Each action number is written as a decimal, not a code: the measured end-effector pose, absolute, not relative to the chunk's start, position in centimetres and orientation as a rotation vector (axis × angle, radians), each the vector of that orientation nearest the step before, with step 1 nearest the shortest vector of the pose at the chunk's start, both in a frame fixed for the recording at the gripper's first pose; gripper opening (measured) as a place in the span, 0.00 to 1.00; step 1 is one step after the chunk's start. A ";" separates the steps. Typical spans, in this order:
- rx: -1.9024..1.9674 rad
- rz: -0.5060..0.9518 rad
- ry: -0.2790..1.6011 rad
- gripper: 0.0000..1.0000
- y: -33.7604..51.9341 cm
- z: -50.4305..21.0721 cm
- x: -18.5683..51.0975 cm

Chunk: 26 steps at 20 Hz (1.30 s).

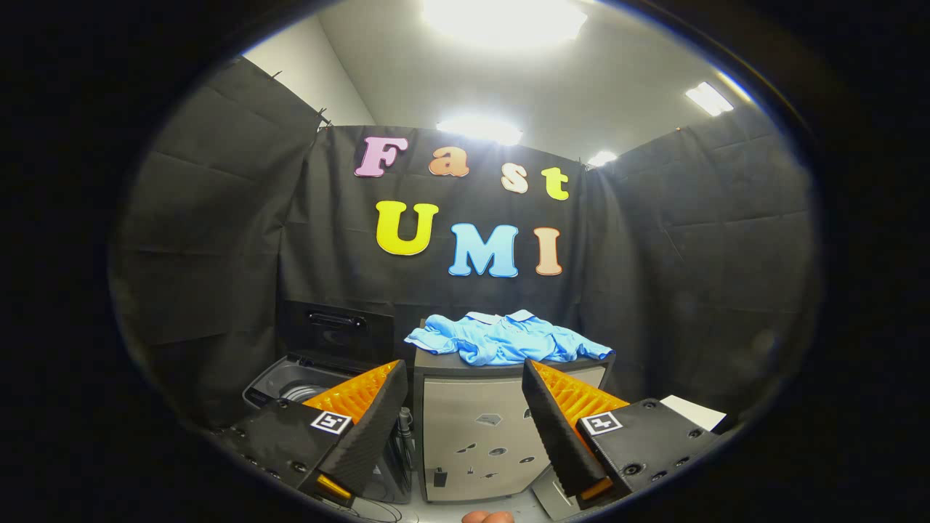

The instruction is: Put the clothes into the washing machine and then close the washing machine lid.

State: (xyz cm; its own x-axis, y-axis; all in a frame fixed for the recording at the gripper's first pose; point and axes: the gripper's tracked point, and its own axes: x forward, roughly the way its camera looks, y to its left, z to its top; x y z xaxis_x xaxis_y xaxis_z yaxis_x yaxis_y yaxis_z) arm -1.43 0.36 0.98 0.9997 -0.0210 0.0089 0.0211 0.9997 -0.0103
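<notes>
A light blue shirt lies crumpled on top of a grey cabinet, beyond my fingers and a little above them. To the cabinet's left stands the washing machine, its dark lid raised upright against the back wall, part of the drum showing behind my left finger. My gripper is open, its fingers wide apart with nothing between them, some way short of the cabinet and shirt.
Black cloth walls close the booth behind and on both sides. A white sheet lies low at the right behind my right finger. A person's fingertips show at the very bottom.
</notes>
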 end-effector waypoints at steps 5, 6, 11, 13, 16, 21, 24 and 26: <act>-0.006 -0.027 0.000 0.98 0.2 0.6 -1.6; -0.002 -0.029 0.000 0.98 0.2 0.7 -1.6; -0.005 -0.028 0.002 0.98 0.4 0.4 -1.7; 0.000 -0.033 -0.001 0.98 0.3 0.5 -1.6; -0.010 -0.036 -0.004 0.98 0.5 0.7 -1.7; -0.015 -0.053 -0.014 0.98 0.5 1.5 -1.2; -0.021 -0.076 -0.027 0.99 -0.1 2.9 -0.5; -0.022 -0.089 -0.040 0.99 -0.9 4.2 0.3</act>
State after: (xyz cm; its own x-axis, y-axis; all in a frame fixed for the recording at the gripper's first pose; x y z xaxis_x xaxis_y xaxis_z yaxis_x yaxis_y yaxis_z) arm 0.33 -0.95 4.24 0.9953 -0.0882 0.0409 0.0891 0.9958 -0.0206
